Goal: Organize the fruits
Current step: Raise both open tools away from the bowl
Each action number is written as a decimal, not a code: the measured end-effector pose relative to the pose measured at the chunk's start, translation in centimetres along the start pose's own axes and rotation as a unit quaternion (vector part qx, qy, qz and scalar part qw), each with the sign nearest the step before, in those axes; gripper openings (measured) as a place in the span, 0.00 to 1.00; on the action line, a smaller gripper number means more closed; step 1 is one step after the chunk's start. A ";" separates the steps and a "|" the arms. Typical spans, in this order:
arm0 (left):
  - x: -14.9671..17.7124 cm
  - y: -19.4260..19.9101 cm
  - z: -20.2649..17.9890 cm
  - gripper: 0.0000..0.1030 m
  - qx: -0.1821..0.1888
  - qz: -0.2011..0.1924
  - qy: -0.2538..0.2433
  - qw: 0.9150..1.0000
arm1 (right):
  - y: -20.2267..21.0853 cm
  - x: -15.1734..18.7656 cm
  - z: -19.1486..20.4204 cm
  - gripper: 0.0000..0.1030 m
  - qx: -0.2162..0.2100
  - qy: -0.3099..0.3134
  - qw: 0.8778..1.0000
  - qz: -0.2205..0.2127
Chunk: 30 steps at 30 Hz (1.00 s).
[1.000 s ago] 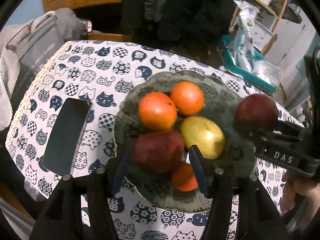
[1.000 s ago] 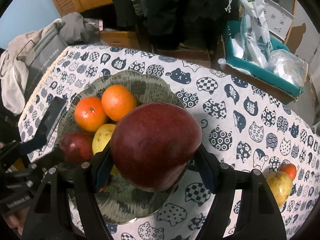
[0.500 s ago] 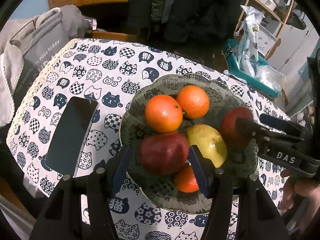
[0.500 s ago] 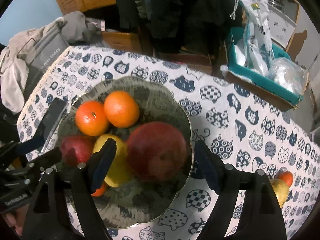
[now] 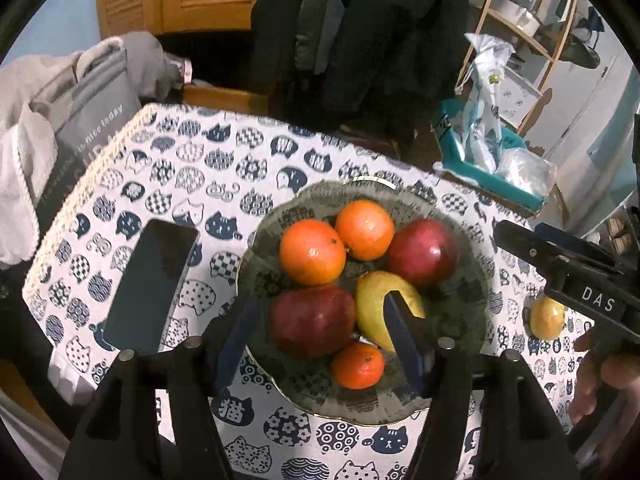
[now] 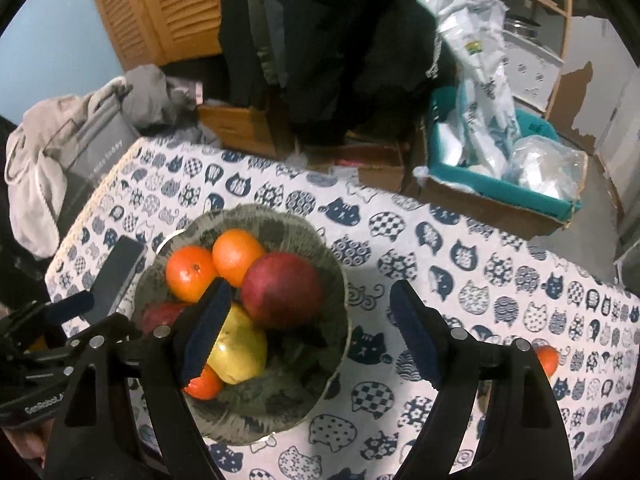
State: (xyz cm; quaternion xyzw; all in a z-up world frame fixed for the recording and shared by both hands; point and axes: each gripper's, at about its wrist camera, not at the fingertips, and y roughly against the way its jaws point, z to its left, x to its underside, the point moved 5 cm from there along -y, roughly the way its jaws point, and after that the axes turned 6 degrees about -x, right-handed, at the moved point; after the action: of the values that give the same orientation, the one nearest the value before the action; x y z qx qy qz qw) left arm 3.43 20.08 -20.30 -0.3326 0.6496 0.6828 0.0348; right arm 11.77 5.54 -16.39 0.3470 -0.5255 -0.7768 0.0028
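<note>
A grey patterned bowl [image 5: 460,376] holds two oranges [image 5: 313,257], two red apples [image 5: 423,252], a yellow pear [image 5: 374,308] and a small tangerine [image 5: 357,365]. My left gripper [image 5: 320,332] is open and held above the near red apple [image 5: 312,326], not gripping it. My right gripper [image 6: 312,336] is open and empty above the bowl's right rim [image 6: 340,320]; the far red apple [image 6: 282,289] lies free in the bowl. A yellow pear [image 5: 547,317] and a tangerine [image 6: 547,360] lie loose on the tablecloth at right.
A dark phone [image 5: 150,286] lies left of the bowl on the cat-print tablecloth [image 5: 192,176]. A grey bag [image 5: 80,128] leans at the table's left edge. A teal box [image 6: 500,168] of plastic bags stands beyond the far right.
My right gripper opened, let the red apple go into the bowl and drew back to the right. My left gripper rose and pulled back from the near apple.
</note>
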 end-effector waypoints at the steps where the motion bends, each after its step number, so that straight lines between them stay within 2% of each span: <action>1: -0.2 0.4 -0.1 0.66 -0.001 -0.005 -0.001 1.000 | 0.5 -0.1 -0.1 0.80 0.002 0.000 1.000 -0.005; 3: -0.7 1.4 -0.6 0.66 0.004 -0.015 -0.003 1.000 | 1.6 -0.3 -0.3 0.80 0.010 0.001 1.000 -0.017; 5: -1.1 2.2 -1.0 0.72 0.008 -0.025 -0.004 1.000 | 2.6 -0.5 -0.5 0.80 0.017 0.003 1.000 -0.025; 7: -1.4 3.1 -1.5 0.74 0.012 -0.038 -0.008 0.999 | 3.9 -0.7 -0.8 0.80 0.025 0.003 0.999 -0.038; 12: -1.8 4.8 -3.0 0.77 0.005 -0.063 -0.033 0.997 | 7.2 -1.0 -1.4 0.82 0.040 0.005 0.997 -0.068; 21: -2.1 7.9 -4.7 0.80 0.012 -0.095 -0.045 0.994 | 13.0 -0.7 -2.0 0.83 0.063 0.013 0.992 -0.112; 23: -2.3 8.8 -5.0 0.87 0.010 -0.109 -0.043 0.993 | 14.3 -0.6 -2.1 0.83 0.067 0.013 0.990 -0.122; 30: -2.5 11.2 -6.1 0.87 0.013 -0.133 -0.046 0.990 | 17.5 -0.1 -3.2 0.83 0.077 0.007 0.987 -0.142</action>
State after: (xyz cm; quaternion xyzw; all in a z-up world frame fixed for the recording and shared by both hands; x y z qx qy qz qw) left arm 2.51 13.82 -8.98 -0.3838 0.6065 0.6779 0.1592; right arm 7.27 -4.90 -2.68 0.4226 -0.5292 -0.7242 -0.1301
